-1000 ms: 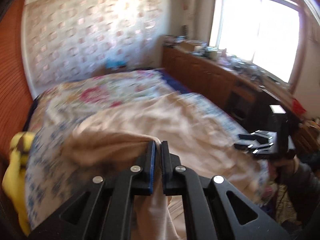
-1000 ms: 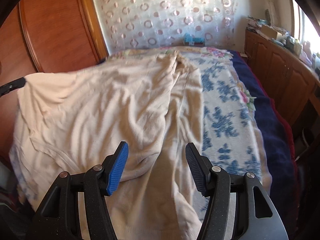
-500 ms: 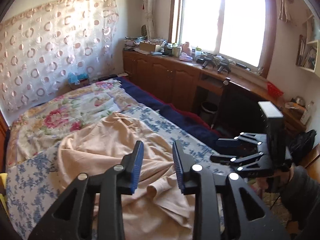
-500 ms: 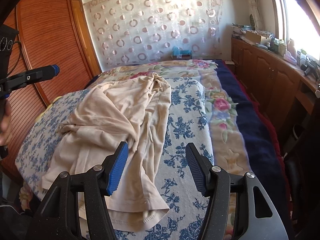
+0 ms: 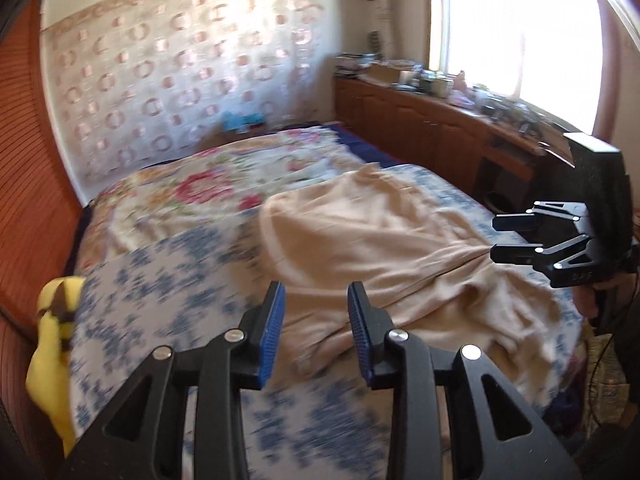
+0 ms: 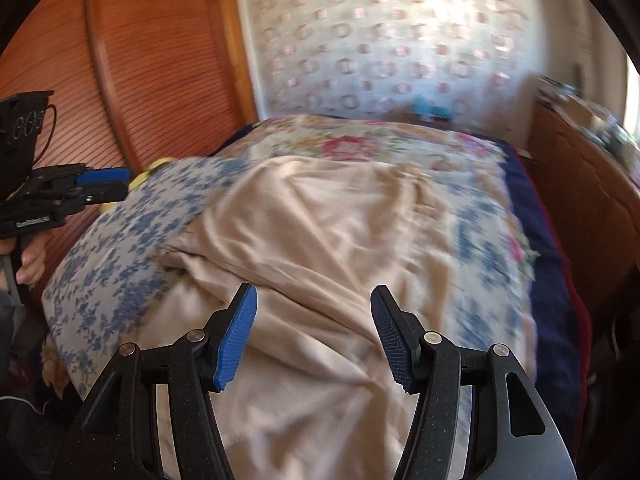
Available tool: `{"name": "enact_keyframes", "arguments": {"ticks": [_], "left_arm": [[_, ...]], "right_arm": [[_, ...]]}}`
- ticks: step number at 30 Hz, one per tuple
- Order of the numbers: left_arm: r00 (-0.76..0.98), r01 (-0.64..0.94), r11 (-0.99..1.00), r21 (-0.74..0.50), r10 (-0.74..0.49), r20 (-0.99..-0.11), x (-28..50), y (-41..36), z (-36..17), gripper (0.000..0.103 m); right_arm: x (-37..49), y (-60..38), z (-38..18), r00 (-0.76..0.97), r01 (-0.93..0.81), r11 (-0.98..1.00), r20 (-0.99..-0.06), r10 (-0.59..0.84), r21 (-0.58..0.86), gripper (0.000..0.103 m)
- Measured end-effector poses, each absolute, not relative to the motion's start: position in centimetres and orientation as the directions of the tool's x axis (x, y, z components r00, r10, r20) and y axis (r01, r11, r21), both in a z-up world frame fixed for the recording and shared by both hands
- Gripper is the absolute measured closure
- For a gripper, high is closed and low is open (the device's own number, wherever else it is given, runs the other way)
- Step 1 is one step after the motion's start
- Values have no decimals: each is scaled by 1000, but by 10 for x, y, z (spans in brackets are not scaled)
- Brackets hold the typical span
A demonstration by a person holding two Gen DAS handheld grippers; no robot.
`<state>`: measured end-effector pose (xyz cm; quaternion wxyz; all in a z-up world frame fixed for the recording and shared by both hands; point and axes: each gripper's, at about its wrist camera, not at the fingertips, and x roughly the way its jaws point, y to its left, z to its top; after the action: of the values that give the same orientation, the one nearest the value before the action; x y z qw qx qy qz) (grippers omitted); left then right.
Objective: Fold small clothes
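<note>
Two wrist cameras over the bed (image 5: 168,312)

We are looking forward and downward from each gripper, close above the near edge; both views are sharing the beige garment (image 5: 400,248) (image 6: 320,240), the patterned curtain (image 6: 400,40), and each other's gripper.

Both grippers are matte black plastic frames with triangular cut-outs and silver screw heads. The left gripper (image 5: 316,330) and right gripper (image 6: 314,334) carry ribbed blue pads (image 6: 236,338) inside their fingers
</note>
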<state>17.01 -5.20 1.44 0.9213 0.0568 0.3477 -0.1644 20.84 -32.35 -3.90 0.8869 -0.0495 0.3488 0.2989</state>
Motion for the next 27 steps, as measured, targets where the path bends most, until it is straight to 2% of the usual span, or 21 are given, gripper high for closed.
{"name": "enact_keyframes", "arguments": {"ticks": [12, 19, 22, 23, 25, 26, 27], "left_arm": [[713, 222, 971, -89, -224, -664, 167, 25, -17, 72], [706, 196, 973, -123, -227, -671, 173, 45, -27, 72], [697, 188, 973, -132, -227, -680, 175, 47, -33, 72], [697, 189, 973, -133, -228, -680, 175, 46, -34, 72], [692, 198, 969, -146, -243, -680, 175, 44, -37, 72], [690, 201, 968, -149, -248, -680, 175, 43, -38, 72], [687, 204, 967, -152, -252, -681, 175, 42, -38, 72]], "right_arm": [[237, -162, -63, 353, -814, 580, -763, 541, 35, 42], [249, -131, -97, 290, -848, 530, -836, 465, 1, 42], [250, -134, -101, 288, -857, 515, -836, 466, -8, 41], [251, -135, -101, 292, -856, 517, -835, 466, -11, 47], [253, -139, -100, 316, -848, 529, -828, 463, -28, 84], [257, -143, -98, 322, -842, 539, -831, 453, -32, 97], [261, -148, -96, 298, -840, 543, -831, 469, 5, 98]]}}
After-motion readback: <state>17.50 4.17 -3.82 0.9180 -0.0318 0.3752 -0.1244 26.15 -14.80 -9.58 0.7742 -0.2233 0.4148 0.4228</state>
